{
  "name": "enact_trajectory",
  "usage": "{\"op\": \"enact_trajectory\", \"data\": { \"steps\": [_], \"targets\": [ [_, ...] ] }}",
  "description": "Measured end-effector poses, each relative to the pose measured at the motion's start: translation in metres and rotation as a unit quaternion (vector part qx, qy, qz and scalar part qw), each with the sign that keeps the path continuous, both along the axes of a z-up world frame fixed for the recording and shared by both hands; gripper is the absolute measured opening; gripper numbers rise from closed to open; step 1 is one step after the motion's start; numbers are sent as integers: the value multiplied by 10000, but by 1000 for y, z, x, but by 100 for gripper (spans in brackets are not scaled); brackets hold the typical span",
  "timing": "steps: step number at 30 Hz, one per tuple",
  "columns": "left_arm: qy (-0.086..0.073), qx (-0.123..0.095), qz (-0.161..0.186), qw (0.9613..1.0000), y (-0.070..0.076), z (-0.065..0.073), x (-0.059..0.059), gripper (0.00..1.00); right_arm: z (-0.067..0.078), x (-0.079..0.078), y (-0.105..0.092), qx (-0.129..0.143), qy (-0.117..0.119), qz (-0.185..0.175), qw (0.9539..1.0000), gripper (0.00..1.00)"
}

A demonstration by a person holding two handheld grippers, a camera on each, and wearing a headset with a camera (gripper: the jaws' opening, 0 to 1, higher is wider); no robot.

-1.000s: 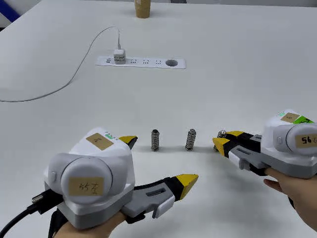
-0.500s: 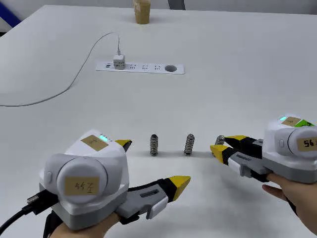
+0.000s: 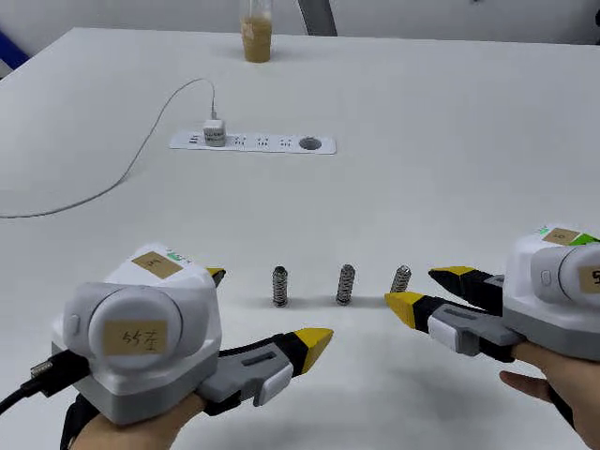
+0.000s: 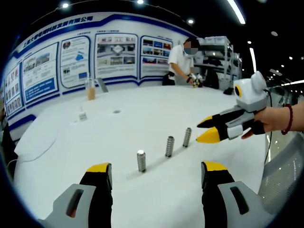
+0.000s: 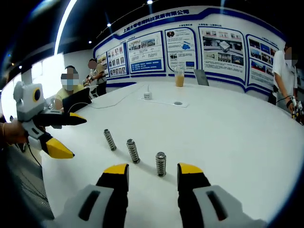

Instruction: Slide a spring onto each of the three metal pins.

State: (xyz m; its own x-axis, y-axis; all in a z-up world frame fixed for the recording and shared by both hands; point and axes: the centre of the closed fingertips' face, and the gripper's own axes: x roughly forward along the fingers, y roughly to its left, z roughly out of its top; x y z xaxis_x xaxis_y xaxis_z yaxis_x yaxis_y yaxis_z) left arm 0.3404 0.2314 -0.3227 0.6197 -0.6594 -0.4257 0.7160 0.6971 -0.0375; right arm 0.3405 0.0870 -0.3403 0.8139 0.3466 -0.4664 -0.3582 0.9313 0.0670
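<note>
Three coil springs stand upright in a row on the white table, each on a pin: left spring, middle spring, right spring. My left gripper is open and empty, just short of the left spring. The left gripper view has the row running away between its jaws, from the nearest spring onward. My right gripper is open and empty, its tips just right of the right spring. That nearest spring stands just ahead of the gap between the right gripper's jaws.
A white power strip with a plugged charger and a trailing cable lies further back. A cup of drink stands at the table's far edge. People stand and sit beyond the table.
The right gripper's jaws have spread wider and drawn slightly back from the right spring. The head camera has tilted, shifting the whole picture. The left gripper has barely moved.
</note>
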Motion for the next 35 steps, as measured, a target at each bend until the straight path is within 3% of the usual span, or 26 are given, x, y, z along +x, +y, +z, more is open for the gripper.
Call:
{"op": "enact_trajectory", "data": {
  "steps": [11,22,35],
  "targets": [
    [58,-29,45,10000,5,3,-4,79,10,-17,10,88,52,75,9999,56],
    [44,2,134,9999,10,7,-4,81,11,-27,14,145,190,18,9997,68],
    [45,68,94,9999,11,7,-6,80,13,-31,18,162,166,15,9997,72]
  ]
}}
